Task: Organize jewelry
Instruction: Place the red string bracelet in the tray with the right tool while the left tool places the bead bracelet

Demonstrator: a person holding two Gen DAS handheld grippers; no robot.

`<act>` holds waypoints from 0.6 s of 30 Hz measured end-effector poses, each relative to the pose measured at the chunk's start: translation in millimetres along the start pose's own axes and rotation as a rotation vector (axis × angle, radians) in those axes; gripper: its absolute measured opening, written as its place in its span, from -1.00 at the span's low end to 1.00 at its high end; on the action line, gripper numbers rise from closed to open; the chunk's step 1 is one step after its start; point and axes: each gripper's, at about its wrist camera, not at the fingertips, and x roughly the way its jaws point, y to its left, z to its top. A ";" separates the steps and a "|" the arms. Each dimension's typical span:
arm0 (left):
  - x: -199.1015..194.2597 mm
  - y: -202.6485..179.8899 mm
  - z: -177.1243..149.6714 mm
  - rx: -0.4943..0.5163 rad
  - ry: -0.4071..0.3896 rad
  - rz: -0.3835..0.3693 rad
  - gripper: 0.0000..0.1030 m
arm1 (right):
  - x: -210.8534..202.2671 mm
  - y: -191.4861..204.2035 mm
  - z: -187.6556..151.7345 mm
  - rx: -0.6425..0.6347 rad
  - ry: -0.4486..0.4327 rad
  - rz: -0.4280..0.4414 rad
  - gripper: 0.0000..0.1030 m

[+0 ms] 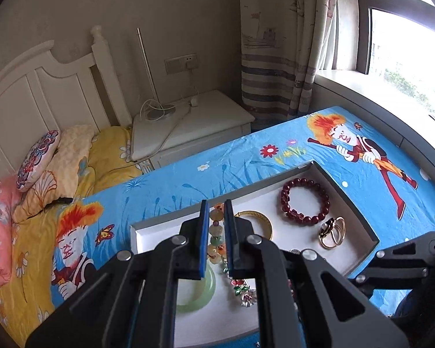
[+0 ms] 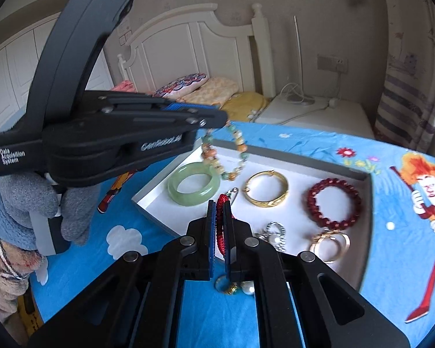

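The left gripper (image 2: 214,124) pinches one pastel bead bracelet (image 2: 232,156) above the tray (image 2: 365,232). The right gripper (image 2: 219,223) squeezes one red cord bracelet (image 2: 221,232). One green bangle (image 2: 193,184), one gold bangle (image 2: 266,188) and one dark red bead bracelet (image 2: 333,203) lie inside.

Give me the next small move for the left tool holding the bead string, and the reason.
Probably lower the left tool and set the multicoloured bead bracelet down on bare white tray floor behind the green jade bangle. The bracelet hangs from the shut tool above the tray's back edge, and that spot looks free.
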 end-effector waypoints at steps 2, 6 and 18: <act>15.2 5.6 -0.3 -0.013 0.021 0.009 -0.82 | 13.8 -2.1 1.3 0.005 0.025 -0.012 -0.91; 51.2 19.9 -9.5 -0.051 0.086 0.042 -0.82 | 37.8 -14.4 4.9 0.027 0.063 -0.050 -0.91; 53.6 65.3 -29.8 -0.197 0.070 0.138 0.33 | 17.0 -37.8 7.9 0.080 0.004 -0.107 0.36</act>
